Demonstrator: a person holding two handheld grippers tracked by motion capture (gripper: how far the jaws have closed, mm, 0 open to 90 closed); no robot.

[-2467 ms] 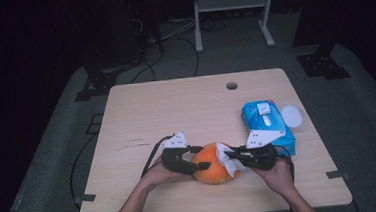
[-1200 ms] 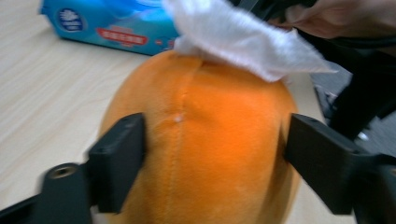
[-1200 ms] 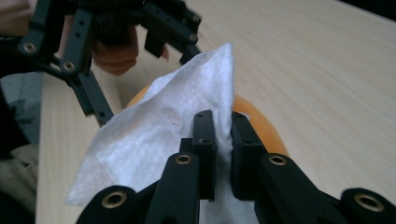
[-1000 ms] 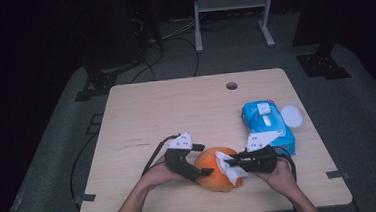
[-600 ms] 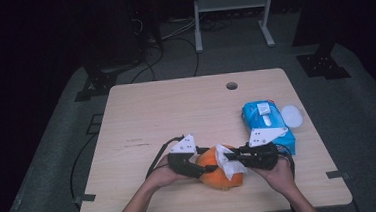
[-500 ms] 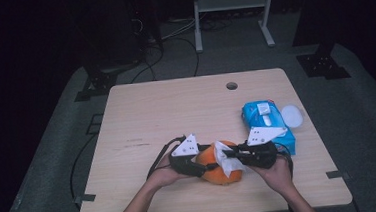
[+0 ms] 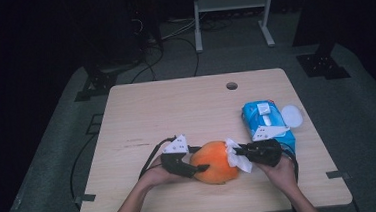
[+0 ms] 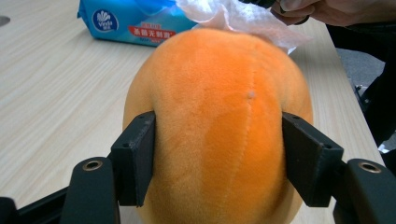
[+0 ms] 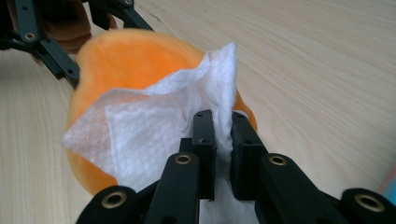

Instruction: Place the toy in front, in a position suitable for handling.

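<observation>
An orange plush fruit (image 7: pixel 215 161) lies near the table's front edge. My left gripper (image 7: pixel 195 168) holds it from the left. In the left gripper view its pads (image 8: pixel 140 154) dent both sides of the plush (image 8: pixel 219 102). The jaws have just been opening a little, with the plush still pinched between them. My right gripper (image 7: pixel 237 155) comes in from the right, shut on a white wipe (image 7: pixel 240 160). In the right gripper view the wipe (image 9: pixel 154 126) drapes over the plush's end (image 9: pixel 126 51), clamped at the gripper's tips (image 9: pixel 219 126).
A blue pack of wet wipes (image 7: pixel 267 123) lies just behind the right hand, with a white round lid (image 7: pixel 292 115) beside it. A cable hole (image 7: pixel 231 86) sits near the table's far edge. Black cables trail from both grippers.
The left gripper's jaws, wider a second ago, now clamp the plush's sides. The right gripper has shifted slightly to the right with the wipe against the plush.
</observation>
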